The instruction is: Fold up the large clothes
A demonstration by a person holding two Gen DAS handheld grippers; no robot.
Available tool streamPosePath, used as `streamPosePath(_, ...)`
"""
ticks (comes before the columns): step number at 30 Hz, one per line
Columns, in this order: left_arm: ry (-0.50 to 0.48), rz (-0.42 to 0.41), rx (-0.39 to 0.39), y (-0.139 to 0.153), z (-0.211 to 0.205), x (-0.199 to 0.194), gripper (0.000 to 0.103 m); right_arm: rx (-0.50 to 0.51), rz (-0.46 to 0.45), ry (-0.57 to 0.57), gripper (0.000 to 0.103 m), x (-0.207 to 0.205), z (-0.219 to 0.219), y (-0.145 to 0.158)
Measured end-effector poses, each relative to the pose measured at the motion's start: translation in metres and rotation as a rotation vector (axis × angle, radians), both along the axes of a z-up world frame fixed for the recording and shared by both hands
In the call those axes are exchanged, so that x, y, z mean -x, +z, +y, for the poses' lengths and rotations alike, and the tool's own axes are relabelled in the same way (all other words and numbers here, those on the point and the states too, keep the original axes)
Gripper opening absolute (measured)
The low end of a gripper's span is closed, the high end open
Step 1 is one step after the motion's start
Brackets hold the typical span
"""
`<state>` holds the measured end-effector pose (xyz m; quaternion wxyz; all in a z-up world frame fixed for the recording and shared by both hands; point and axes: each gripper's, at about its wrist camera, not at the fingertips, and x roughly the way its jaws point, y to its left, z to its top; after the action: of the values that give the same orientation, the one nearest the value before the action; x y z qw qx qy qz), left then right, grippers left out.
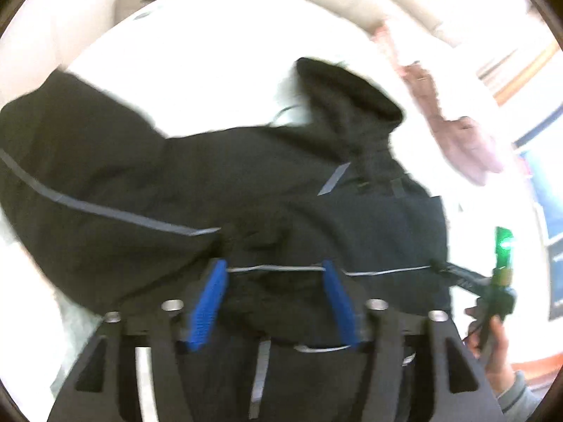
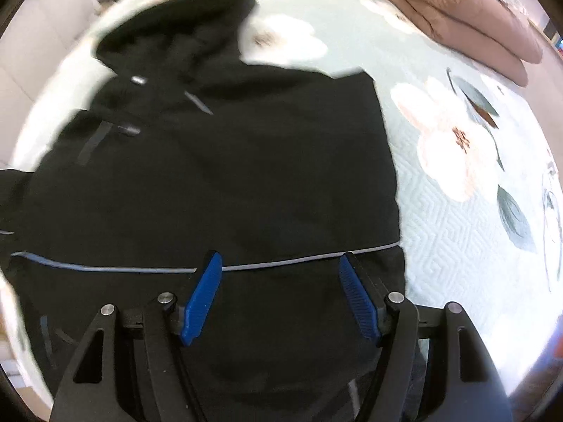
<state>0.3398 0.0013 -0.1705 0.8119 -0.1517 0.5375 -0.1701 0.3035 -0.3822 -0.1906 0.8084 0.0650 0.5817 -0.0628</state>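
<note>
Floral quilt under black jacket, brown blanket behind, both tongs spread.

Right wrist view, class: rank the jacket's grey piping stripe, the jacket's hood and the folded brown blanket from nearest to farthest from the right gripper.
From the right gripper:
1. Grey piping stripe: runs right across the fingertips.
2. Hood: far end of the black jacket, upper left.
3. Brown blanket: far upper right on the floral bedspread.

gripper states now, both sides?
Left gripper: open, over the black jacket, gripping nothing.
Right gripper: open, over the same jacket, gripping nothing.
</note>
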Motion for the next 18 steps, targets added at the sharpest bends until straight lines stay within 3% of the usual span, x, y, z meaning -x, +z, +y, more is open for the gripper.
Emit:
streamPosePath(2,-0.03,0.006,0.018,-0.01,-0.018,-0.004,0.067,-0.035,-0.018,0.036,0.073,0.006,0.014,0.007)
streamPosePath(4,-0.056,0.057,-0.025,-0.034,-0.038,-0.011,0.067,-0.029,-0.019,0.074,0.073,0.01,0.033,0.006)
streamPosePath(7,-0.058,0.163,-0.115,-0.088,-0.066,-0.021,0.065,0.007,0.02,0.123,0.073,0.012,0.058,-0.008)
streamPosePath(9,-0.042,0.149,-0.119,-0.101,-0.069,-0.022,0.065,0.015,0.079,0.128,0.072,0.012,0.065,-0.026)
streamPosePath(13,-0.056,0.149,-0.123,-0.095,-0.073,-0.021,0.066,0.037,0.082,0.13,0.076,0.012,0.069,-0.035)
streamPosePath(18,0.031,0.093,0.039,-0.045,-0.021,-0.013,0.066,0.034,0.082,0.144,0.076,0.009,0.069,-0.031)
